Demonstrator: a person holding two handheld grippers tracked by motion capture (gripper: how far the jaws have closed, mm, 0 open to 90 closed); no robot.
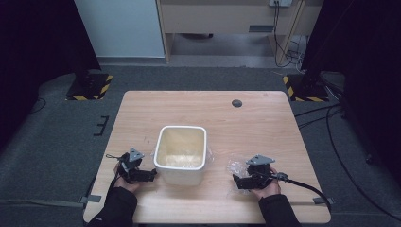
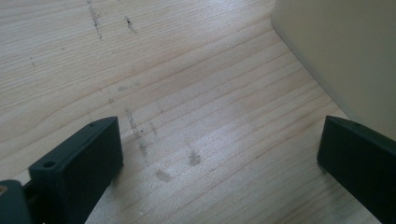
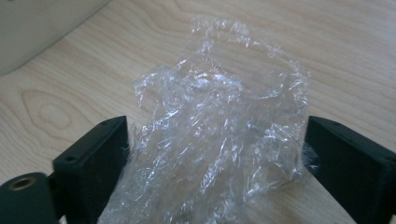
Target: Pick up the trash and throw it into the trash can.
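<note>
Here the left gripper [image 2: 219,154], jaws spread over bare wood, sits just beside the cream square plastic bin [image 1: 181,154]. The right gripper [image 3: 215,158], jaws spread, straddles crumpled clear plastic film [image 3: 219,140] near the light wooden table's [image 1: 265,118] front edge.

The white bin [image 1: 181,153] blocks the table's [image 1: 246,127] middle; crumpled plastic wrap [image 3: 219,140] lies right of it; the far half is free.

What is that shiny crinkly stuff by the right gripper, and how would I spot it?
Start at the white bin in the middle of the wooden table, then look right. The crumpled clear plastic wrap lies between the open right gripper jaws. It alone is see-through and glinting.
</note>
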